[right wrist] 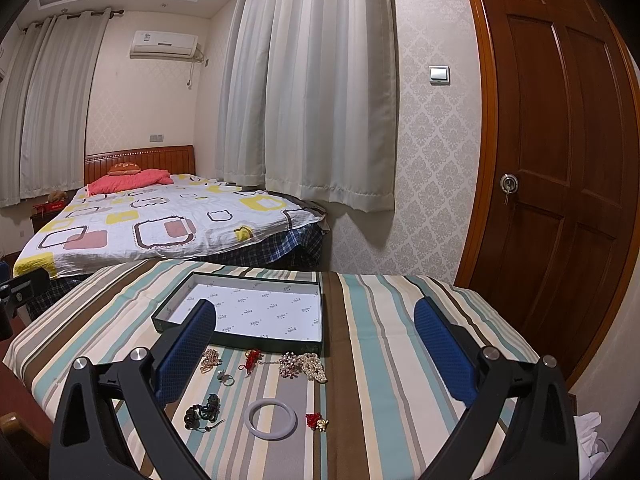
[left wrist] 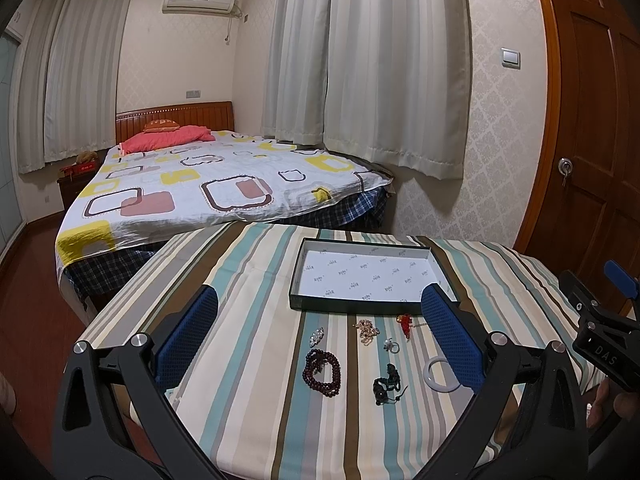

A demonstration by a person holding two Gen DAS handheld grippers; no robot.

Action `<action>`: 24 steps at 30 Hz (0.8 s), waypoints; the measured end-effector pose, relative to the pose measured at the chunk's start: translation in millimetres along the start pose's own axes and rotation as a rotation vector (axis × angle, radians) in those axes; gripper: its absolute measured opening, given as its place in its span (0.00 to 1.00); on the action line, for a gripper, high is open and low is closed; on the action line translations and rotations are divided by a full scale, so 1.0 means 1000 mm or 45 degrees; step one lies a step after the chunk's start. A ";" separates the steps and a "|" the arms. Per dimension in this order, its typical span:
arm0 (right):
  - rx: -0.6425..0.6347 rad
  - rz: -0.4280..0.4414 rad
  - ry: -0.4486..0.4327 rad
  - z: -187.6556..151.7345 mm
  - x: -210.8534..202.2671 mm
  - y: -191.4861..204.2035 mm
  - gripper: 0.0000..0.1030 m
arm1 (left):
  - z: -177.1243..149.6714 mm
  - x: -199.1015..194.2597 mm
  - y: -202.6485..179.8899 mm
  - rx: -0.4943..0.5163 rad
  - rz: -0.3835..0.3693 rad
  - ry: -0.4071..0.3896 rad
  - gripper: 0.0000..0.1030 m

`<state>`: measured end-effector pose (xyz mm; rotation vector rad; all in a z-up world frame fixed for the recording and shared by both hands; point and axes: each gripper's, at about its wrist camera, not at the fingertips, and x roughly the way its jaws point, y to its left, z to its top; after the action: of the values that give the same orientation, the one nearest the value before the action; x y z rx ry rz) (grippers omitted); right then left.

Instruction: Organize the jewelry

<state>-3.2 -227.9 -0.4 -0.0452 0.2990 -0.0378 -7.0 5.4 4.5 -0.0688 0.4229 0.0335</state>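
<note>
One tray (right wrist: pixel 176 307), one bangle (right wrist: pixel 270 418), two beaded bracelets (left wrist: pixel 322 366).

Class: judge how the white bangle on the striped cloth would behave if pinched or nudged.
The white bangle looks rigid and glossy, so probably slippery. Lying flat, it would likely slide rather than roll. It looks stone-like, so possibly breakable if dropped.

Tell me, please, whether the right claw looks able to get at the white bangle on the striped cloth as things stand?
Probably yes. The right claw is open and empty above the table, and the white bangle lies flat between its fingers' line of view, apart from the dark beaded piece and red charm beside it.
</note>
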 end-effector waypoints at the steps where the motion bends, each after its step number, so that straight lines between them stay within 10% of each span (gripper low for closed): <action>1: 0.000 0.000 -0.001 0.000 0.000 0.000 0.94 | 0.000 0.000 -0.001 0.000 -0.001 0.000 0.96; 24: -0.002 0.000 0.000 0.000 0.000 -0.001 0.94 | -0.001 0.000 0.000 0.000 0.000 0.004 0.96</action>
<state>-3.1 -229.2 -0.3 -0.0465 0.2987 -0.0379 -7.2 5.1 4.0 -0.0689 0.4264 0.0333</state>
